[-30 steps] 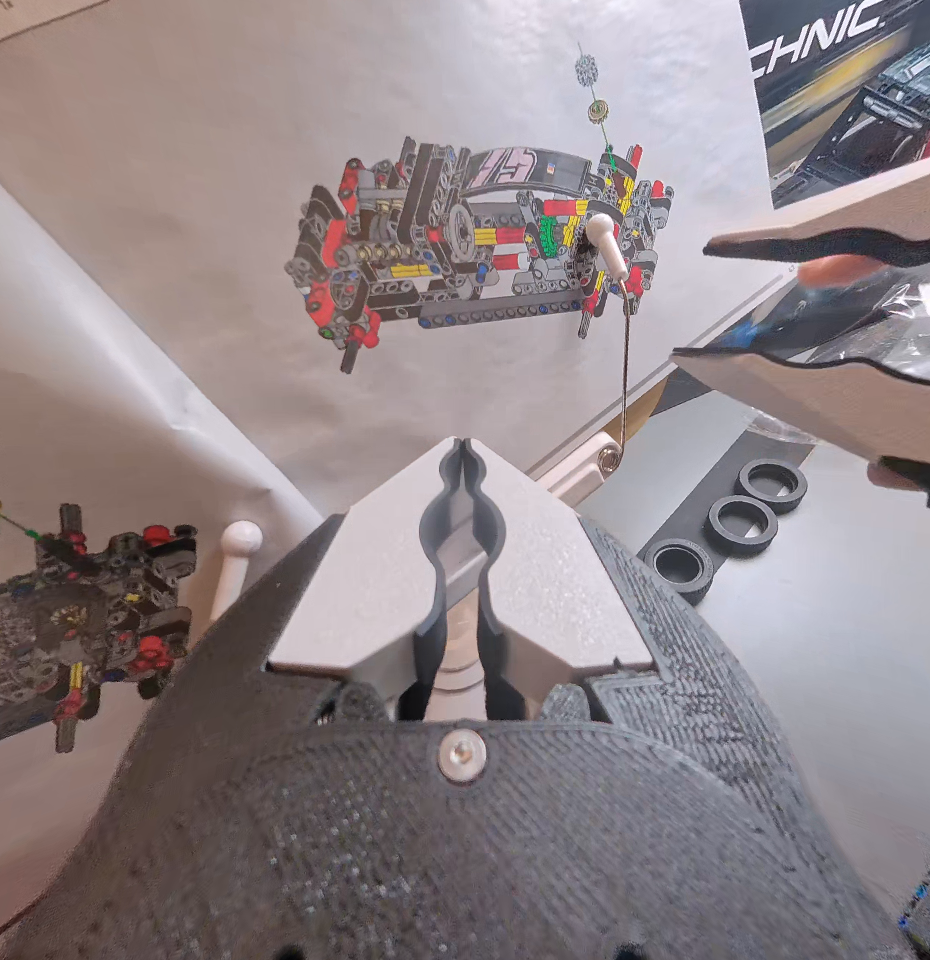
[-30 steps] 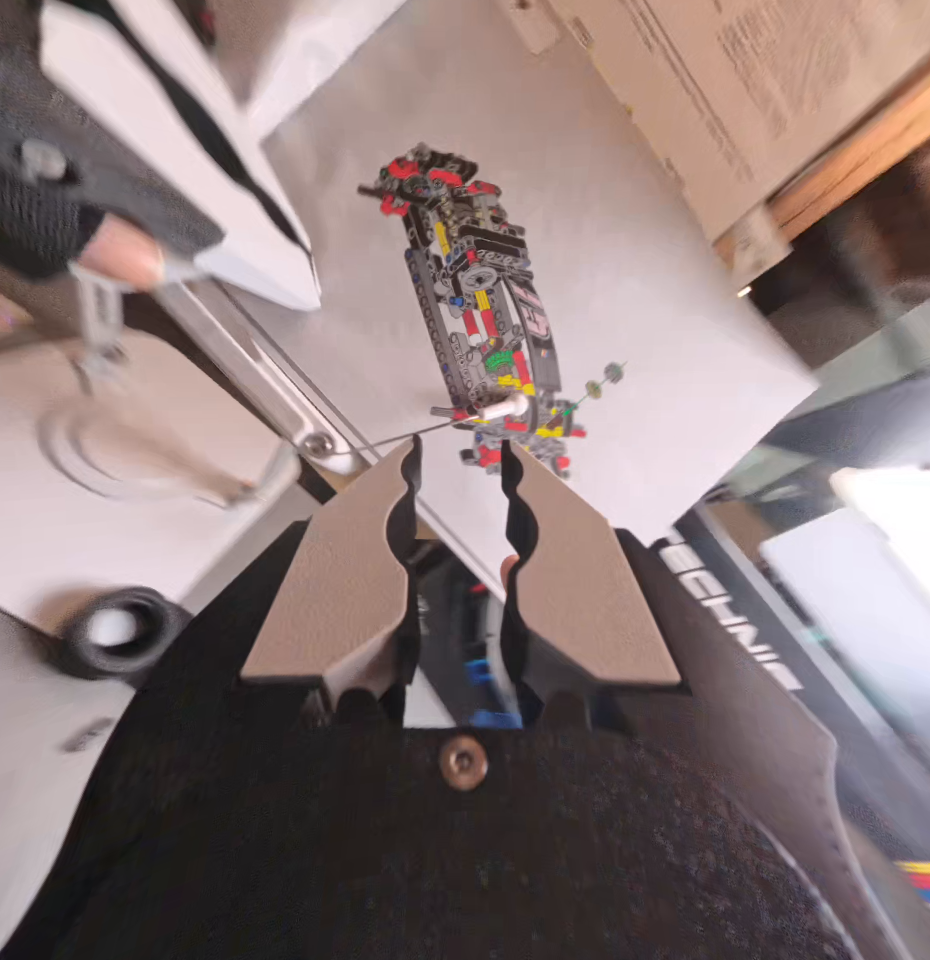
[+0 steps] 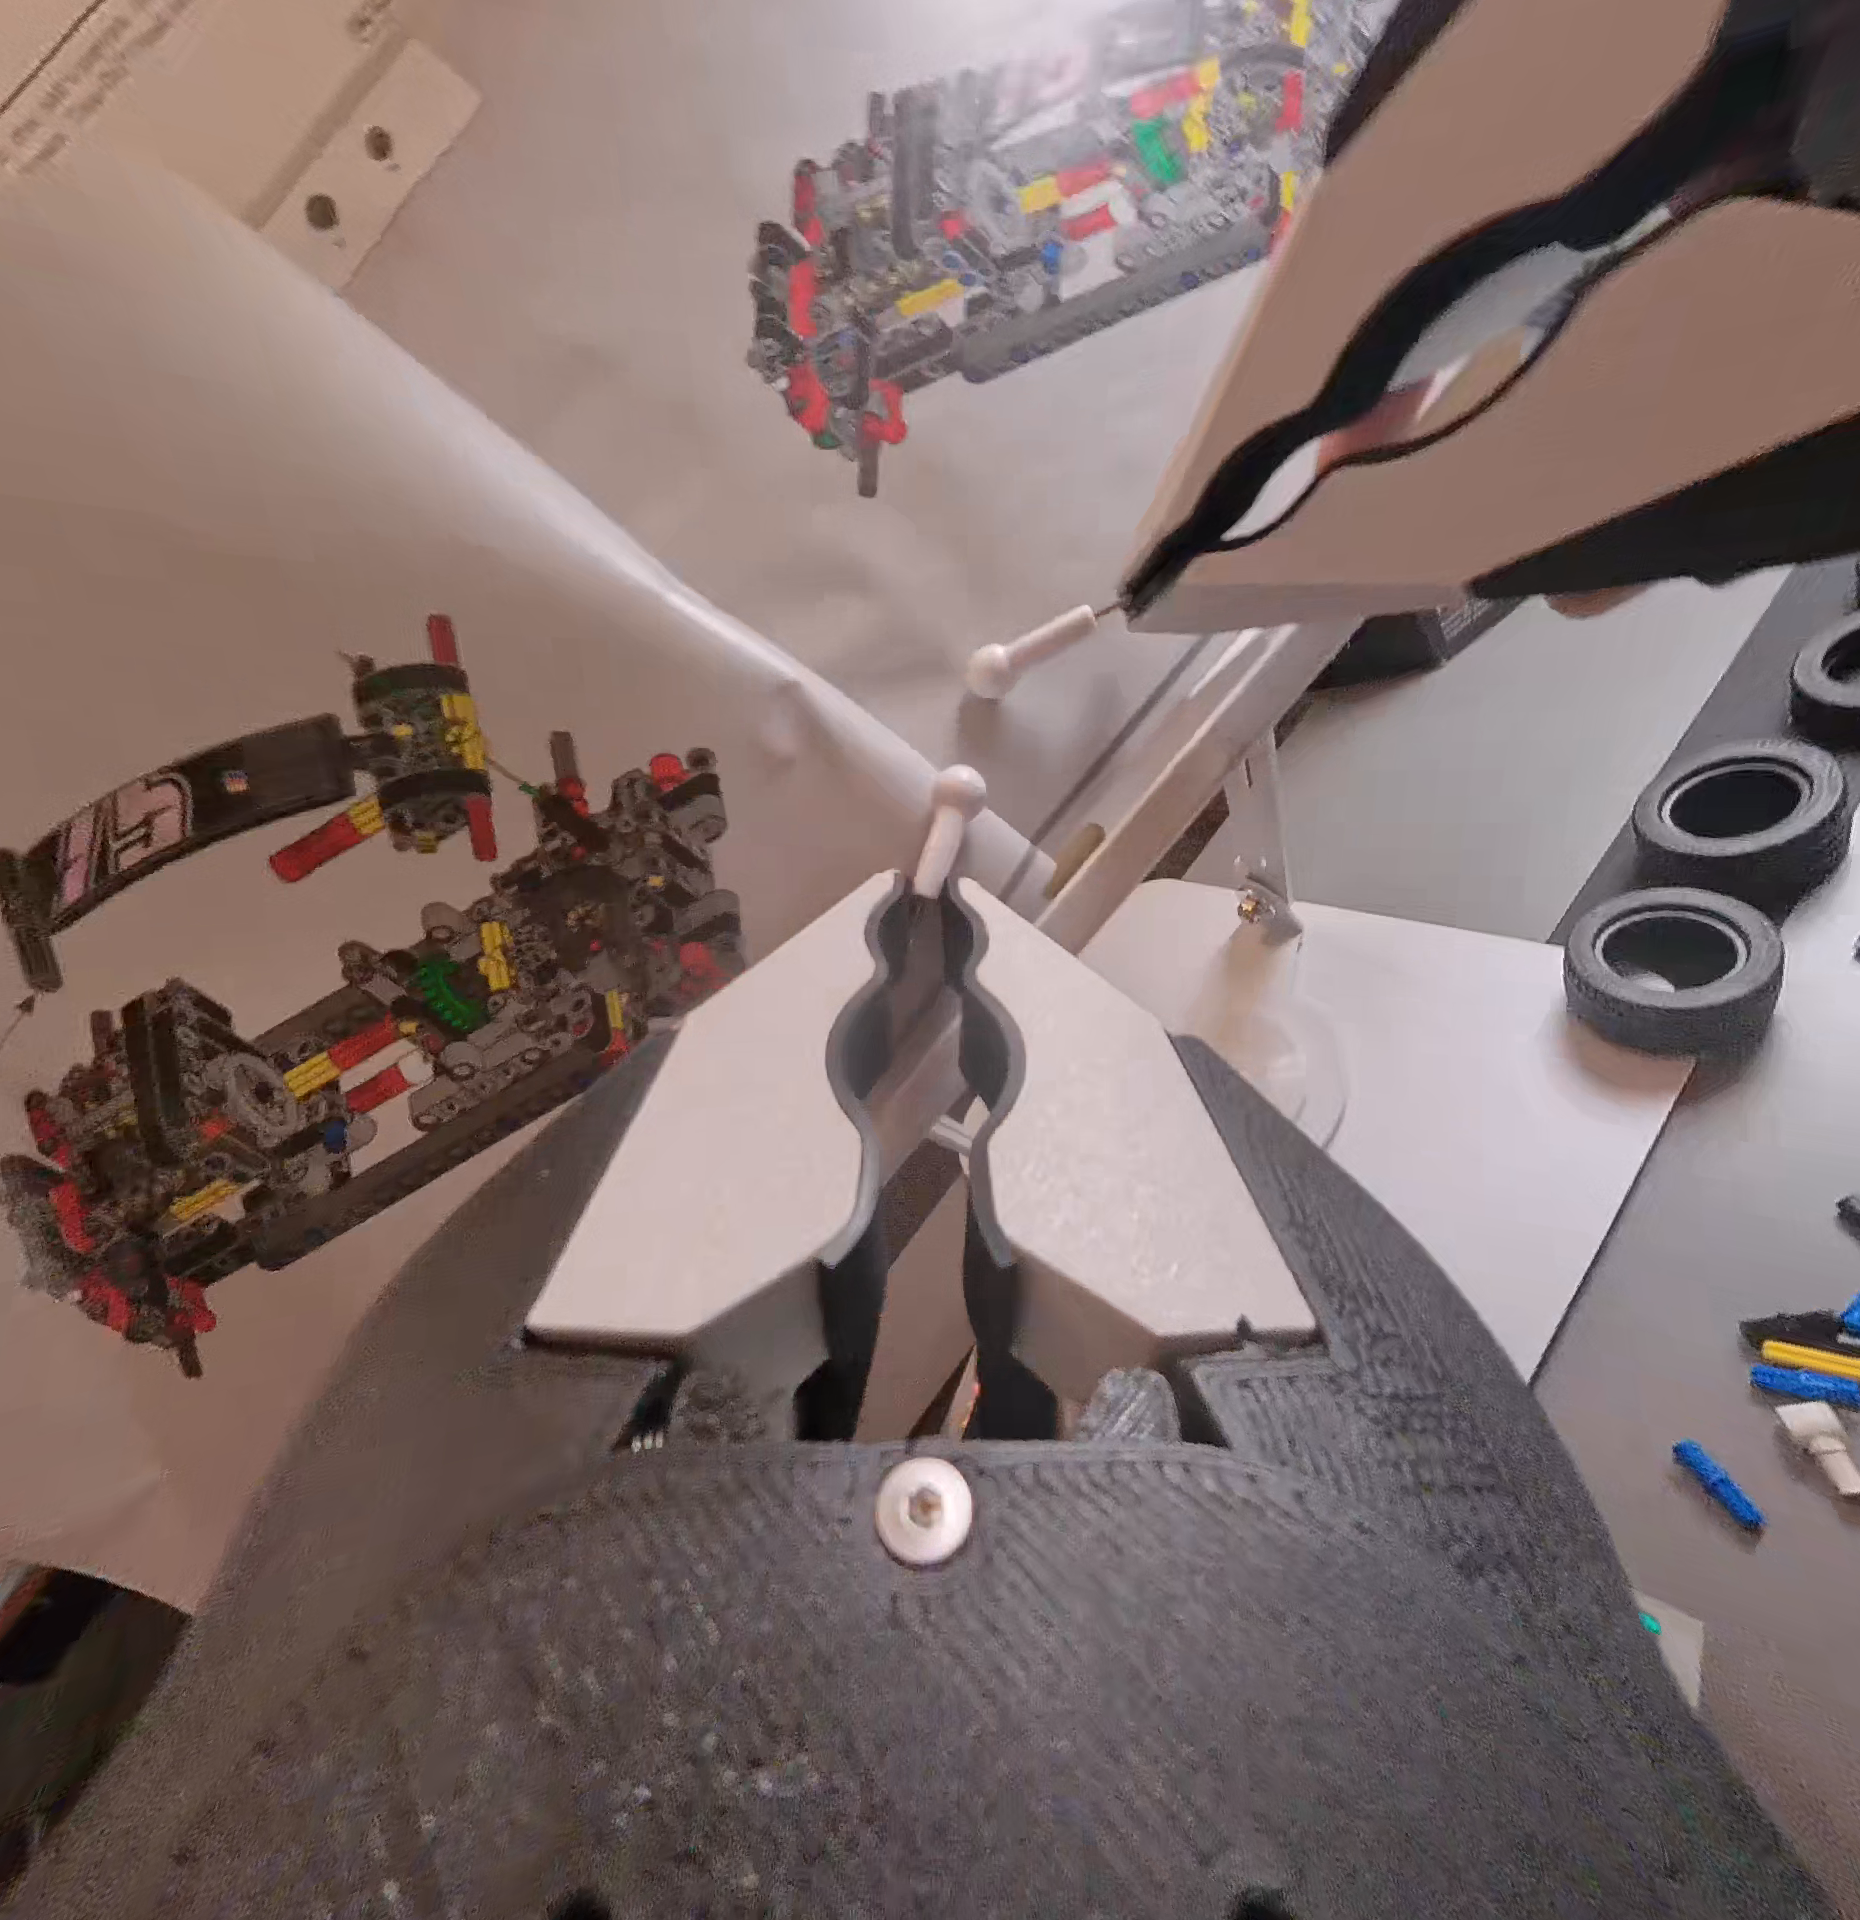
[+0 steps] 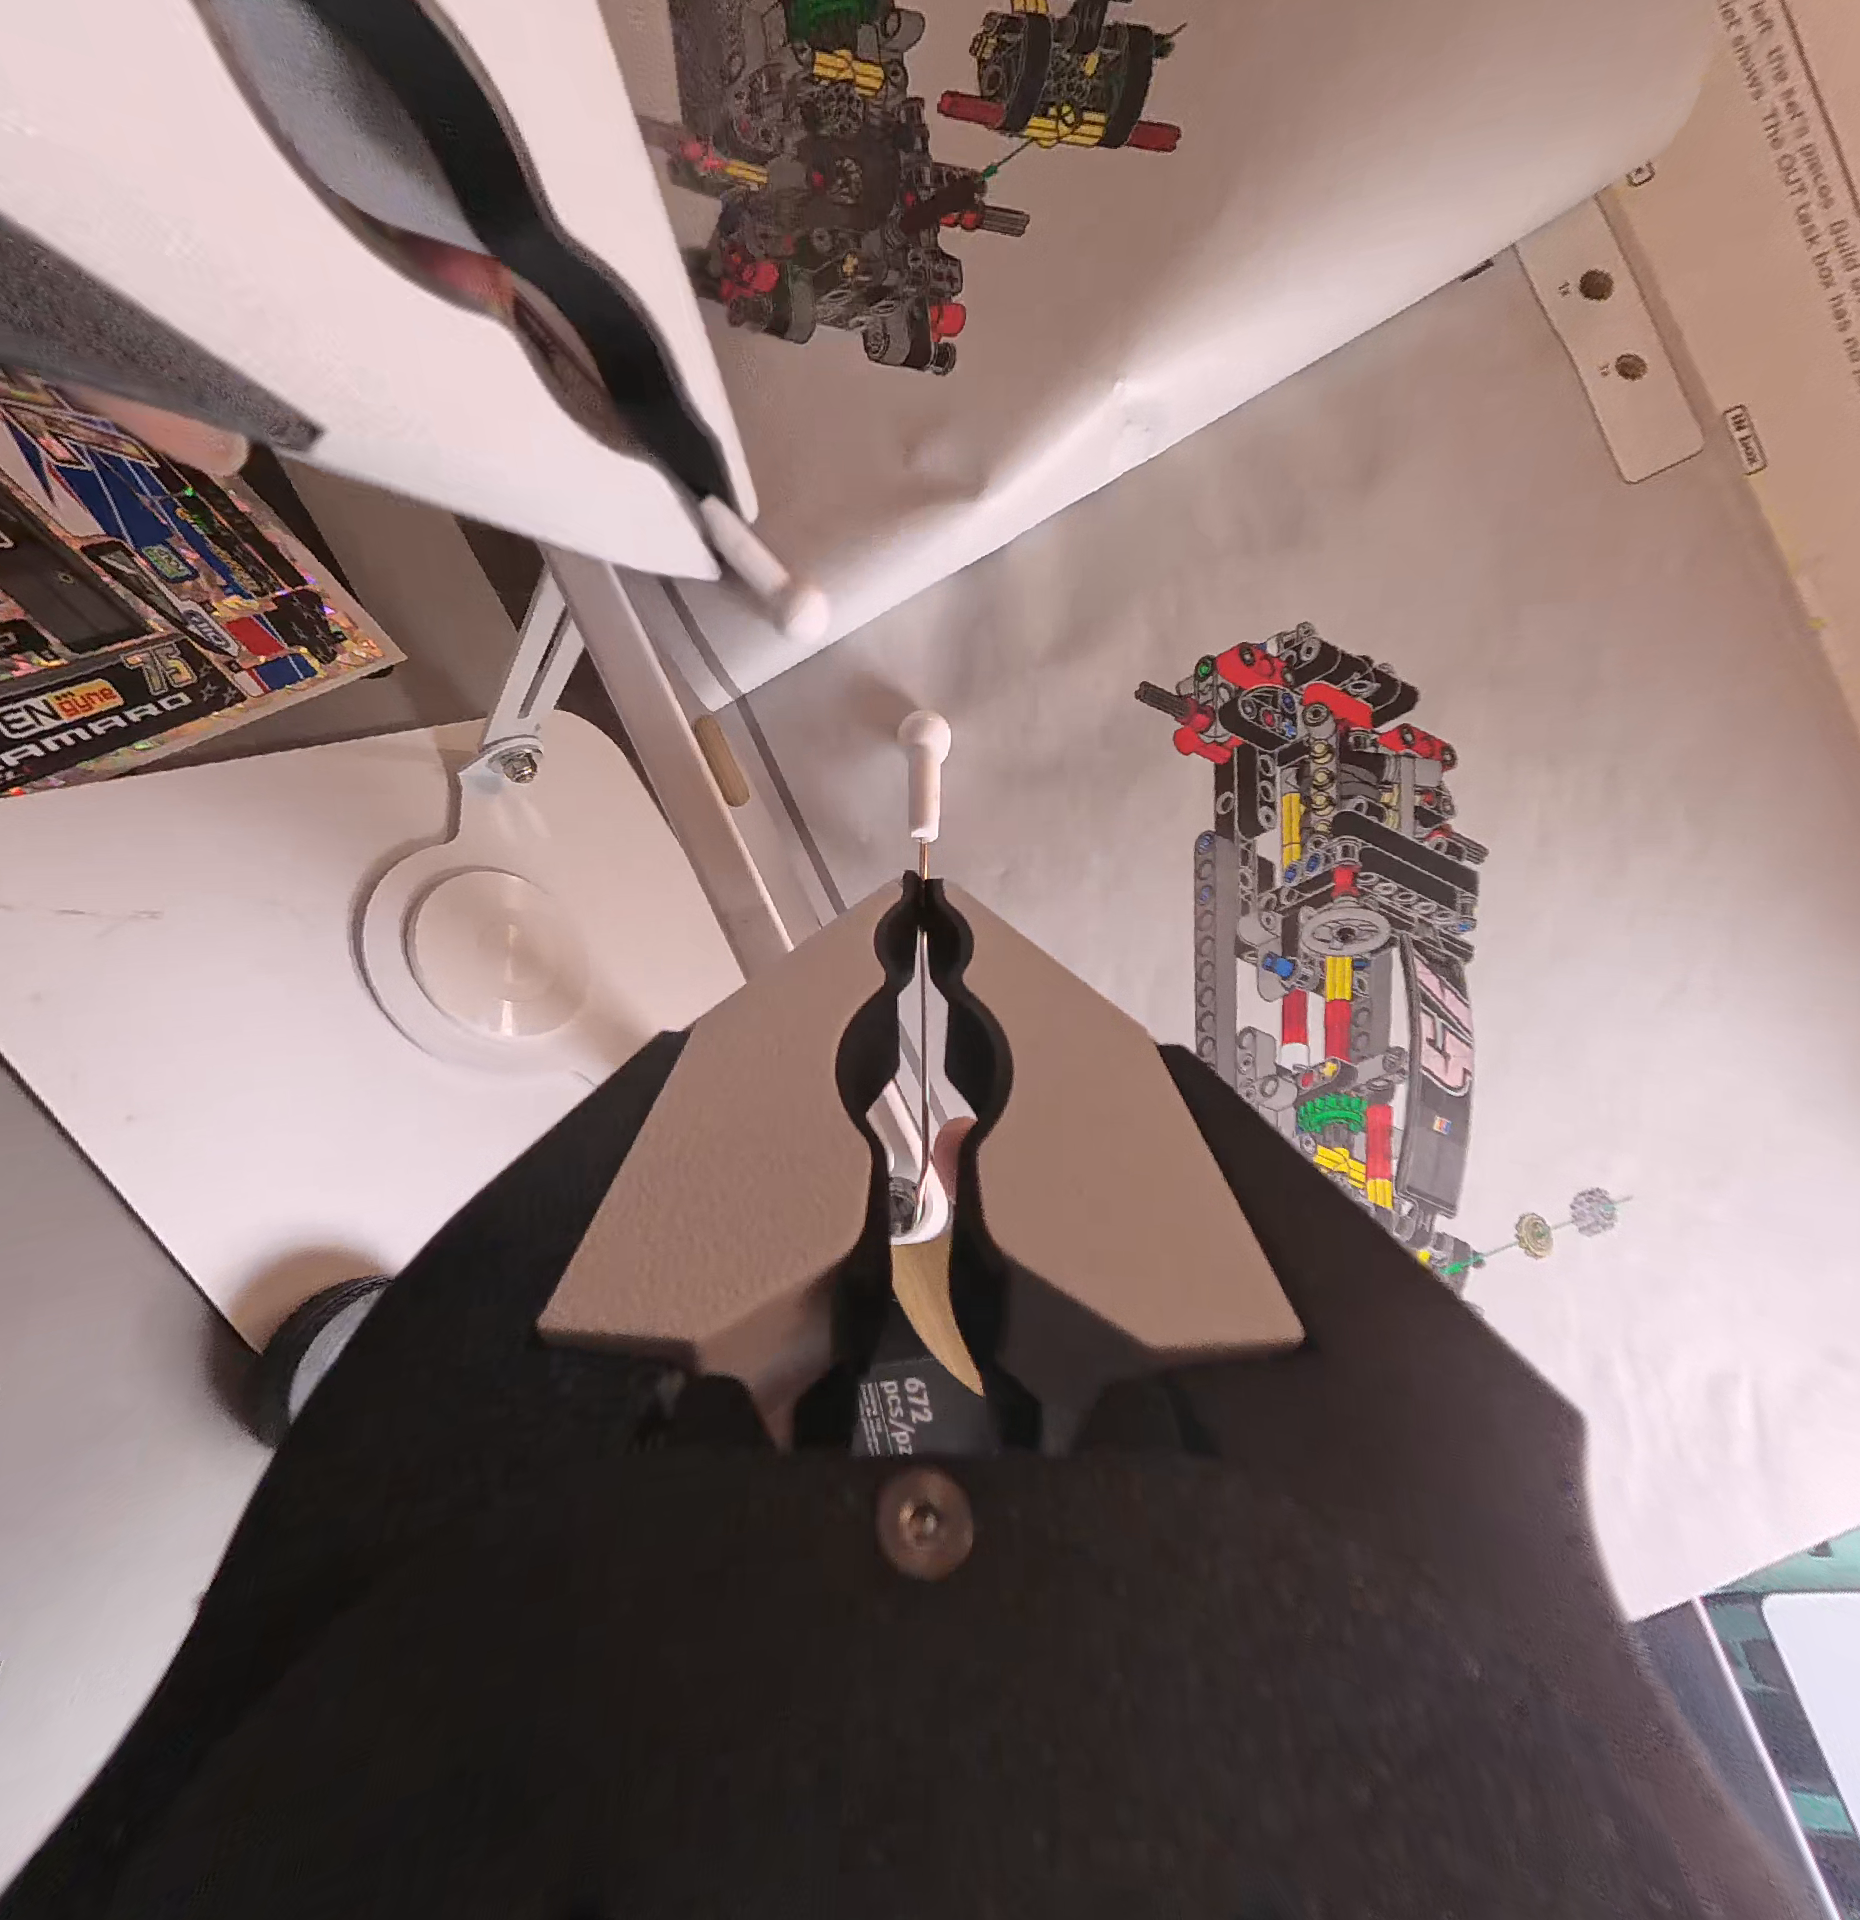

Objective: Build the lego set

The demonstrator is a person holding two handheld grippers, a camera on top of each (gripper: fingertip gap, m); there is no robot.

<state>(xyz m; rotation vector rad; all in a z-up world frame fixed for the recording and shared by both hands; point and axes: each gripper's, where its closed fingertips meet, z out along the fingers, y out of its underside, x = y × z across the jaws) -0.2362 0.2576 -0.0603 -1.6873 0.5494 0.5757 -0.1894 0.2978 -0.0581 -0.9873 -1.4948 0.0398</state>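
While both grippers work at the book stand, the scene reads as follows.

Left gripper point(image 3: 931, 894): jaws closed on the left page-holder pin point(image 3: 952, 821), whose white ball tip projects just past the fingertips. One second ago the jaws were already together, but the pin stood off to the lower left, apart from them.

Right gripper point(image 4: 924, 888): jaws pressed together on the thin wire of the right page-holder pin point(image 4: 924, 764); its white tip stands clear ahead of the fingertips. Earlier the jaws were apart and the pin lay flat across the printed car.

Instruction booklet point(image 3: 593, 582): open on the stand, with the left page point(image 3: 230, 582) bulging upward along the fold. Earlier the left wrist view showed mainly the right page; now both printed assemblies show.

Stand base point(image 4: 282, 935): white plate, below the booklet edge.

Tyres point(image 3: 1674, 971): three or more black rings in a row to the right of the stand.

Loose pieces point(image 3: 1809, 1382): blue, yellow and white parts on the grey table point(image 3: 1736, 1662), well apart from both grippers.

Sticker sheet point(image 4: 126, 623): beside the stand, at the left of the right wrist view.
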